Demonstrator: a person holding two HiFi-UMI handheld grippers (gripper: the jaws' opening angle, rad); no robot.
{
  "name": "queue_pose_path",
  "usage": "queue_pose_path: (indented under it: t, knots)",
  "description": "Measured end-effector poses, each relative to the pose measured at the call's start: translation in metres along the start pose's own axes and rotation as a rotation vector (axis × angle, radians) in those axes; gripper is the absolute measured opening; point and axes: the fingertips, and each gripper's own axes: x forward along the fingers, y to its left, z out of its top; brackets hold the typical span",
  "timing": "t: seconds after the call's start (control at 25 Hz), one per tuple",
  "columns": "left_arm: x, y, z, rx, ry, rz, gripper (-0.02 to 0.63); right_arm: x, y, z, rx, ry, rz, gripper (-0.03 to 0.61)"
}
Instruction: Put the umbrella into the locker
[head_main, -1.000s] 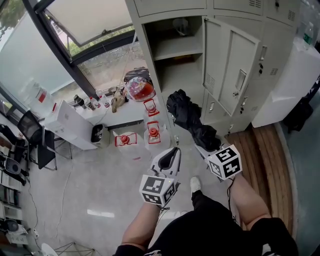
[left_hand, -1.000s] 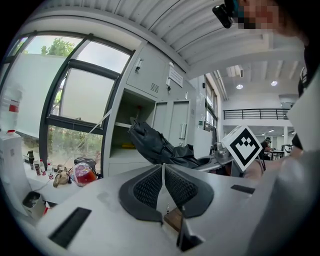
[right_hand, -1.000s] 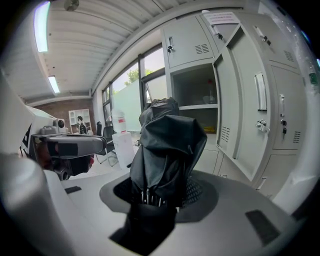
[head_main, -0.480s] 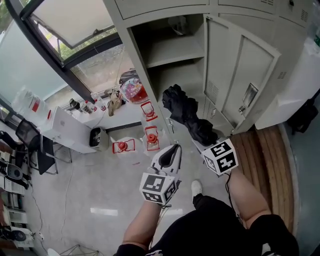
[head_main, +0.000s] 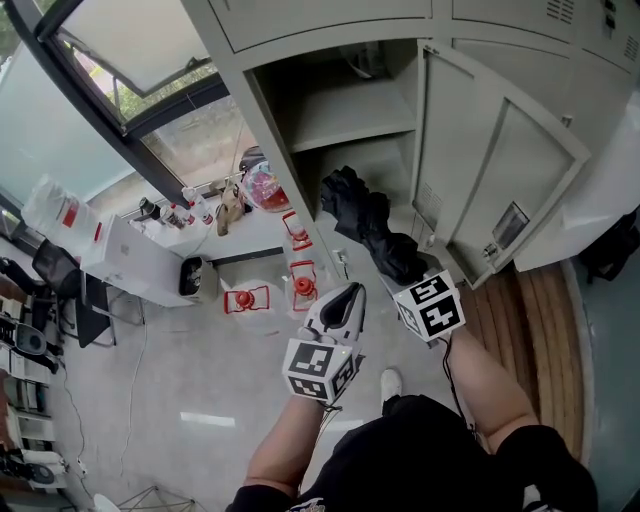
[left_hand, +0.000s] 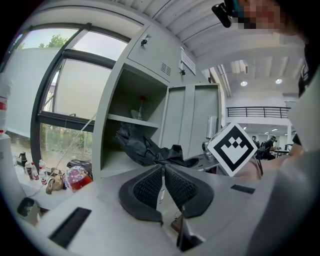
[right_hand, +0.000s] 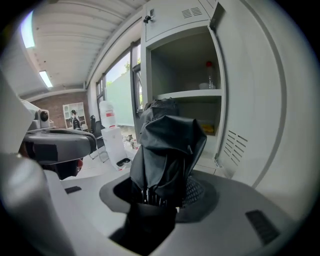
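Note:
A folded black umbrella sticks out from my right gripper, which is shut on it near its handle end; its crumpled fabric fills the right gripper view. The umbrella's far end reaches the mouth of the open locker, just below the shelf. The locker's grey door stands swung open to the right. My left gripper is shut and empty, held beside the right one; its pads meet at the tips. The umbrella also shows in the left gripper view.
Small items rest on the locker's shelf. Left of the locker, a low white ledge under the window carries bottles, a bag and a round red container. Red-capped containers stand on the floor. A wooden platform lies right.
Both grippers have moved closer to the locker, and the umbrella's far end has come from in front of the locker to its opening. The locker looms larger in the head view.

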Motion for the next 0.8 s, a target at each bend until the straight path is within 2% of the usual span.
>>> queue_pose_path:
  t: [0.4, 0.8]
  knots:
    - [0.02, 0.017, 0.017, 0.014, -0.016, 0.032, 0.028, 0.031, -0.02, 0.027, -0.049, 0.01, 0.007, 0.241]
    - [0.039, 0.04, 0.02, 0.012, -0.024, -0.003, 0.028, 0.066, -0.032, 0.044, -0.084, 0.037, -0.017, 0.242]
